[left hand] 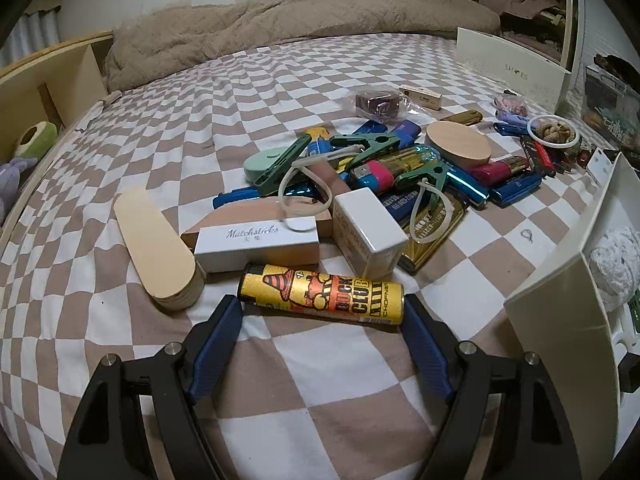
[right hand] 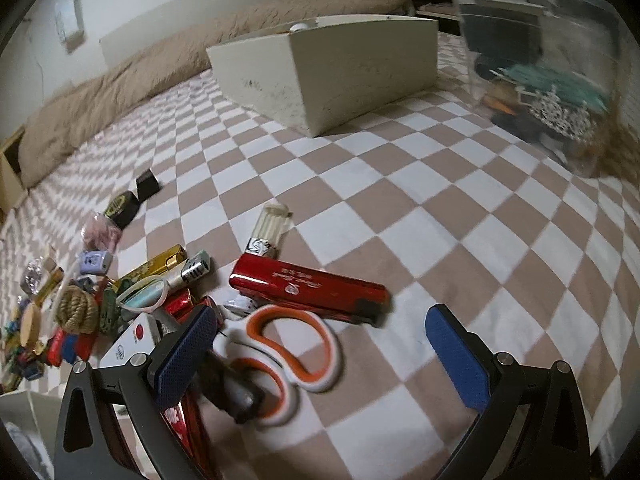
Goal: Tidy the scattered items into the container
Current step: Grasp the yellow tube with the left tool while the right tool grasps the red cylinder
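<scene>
My left gripper (left hand: 322,312) is open, its blue fingertips on either side of a yellow "Duck Club" lighter (left hand: 322,294) lying on the checkered bedspread. Behind it lie a white Matchsticks box (left hand: 256,246), a white carton (left hand: 370,230) and a pile of lighters and green clips (left hand: 380,160). My right gripper (right hand: 320,332) is open and empty above orange-and-white scissors (right hand: 296,354), with a red stapler (right hand: 310,290) just beyond. A cream box (right hand: 332,76) stands further back; in the left wrist view its wall (left hand: 568,320) is at the right.
A stack of wooden sticks (left hand: 160,248) lies left of the lighter. A wooden oval lid (left hand: 458,144) tops the pile. A clear plastic tub (right hand: 552,72) with items stands at far right. More small items (right hand: 80,300) are scattered left of my right gripper. A beige duvet (left hand: 280,24) lies behind.
</scene>
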`<state>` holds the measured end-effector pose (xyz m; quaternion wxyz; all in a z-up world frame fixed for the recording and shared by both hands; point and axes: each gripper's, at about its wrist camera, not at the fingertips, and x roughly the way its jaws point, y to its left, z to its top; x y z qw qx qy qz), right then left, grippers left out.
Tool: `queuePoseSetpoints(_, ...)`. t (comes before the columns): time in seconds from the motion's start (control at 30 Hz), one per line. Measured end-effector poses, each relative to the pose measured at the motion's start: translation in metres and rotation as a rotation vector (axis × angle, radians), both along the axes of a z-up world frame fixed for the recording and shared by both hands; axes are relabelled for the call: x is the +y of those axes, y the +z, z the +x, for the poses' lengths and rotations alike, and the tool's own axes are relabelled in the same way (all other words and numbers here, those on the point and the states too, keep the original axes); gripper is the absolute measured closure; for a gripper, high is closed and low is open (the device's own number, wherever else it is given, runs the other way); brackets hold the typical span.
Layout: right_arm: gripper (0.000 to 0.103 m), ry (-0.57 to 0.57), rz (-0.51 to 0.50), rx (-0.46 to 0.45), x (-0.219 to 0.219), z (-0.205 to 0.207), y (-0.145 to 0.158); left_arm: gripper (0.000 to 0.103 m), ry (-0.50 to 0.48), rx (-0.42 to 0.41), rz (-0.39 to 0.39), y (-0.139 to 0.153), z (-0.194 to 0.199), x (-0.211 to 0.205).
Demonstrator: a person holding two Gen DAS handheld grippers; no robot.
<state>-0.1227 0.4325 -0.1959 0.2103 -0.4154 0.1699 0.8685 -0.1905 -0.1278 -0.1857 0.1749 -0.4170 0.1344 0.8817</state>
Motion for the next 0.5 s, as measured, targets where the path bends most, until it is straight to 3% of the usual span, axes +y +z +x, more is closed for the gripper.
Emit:
queuePoseSetpoints(0.33, 0.000, -0.066, -0.032, -0.012, 0.007, -0.015, -0.005, 0.022, 0.002, 0.004, -0.002, -0.001, 0.000, 0.001)
queuePoseSetpoints(0.43, 0.017, -0.082, -0.031, 0.011, 0.009, -0.008, -0.004, 0.022, 0.005, 0.001, 0.011, -0.001, 0.000, -0.001)
queuePoseSetpoints(0.5, 0.019, -0.080, -0.045, 0.027, 0.011, -0.005, -0.003, 0.022, 0.006, 0.001, 0.015, -0.002, 0.000, -0.002)
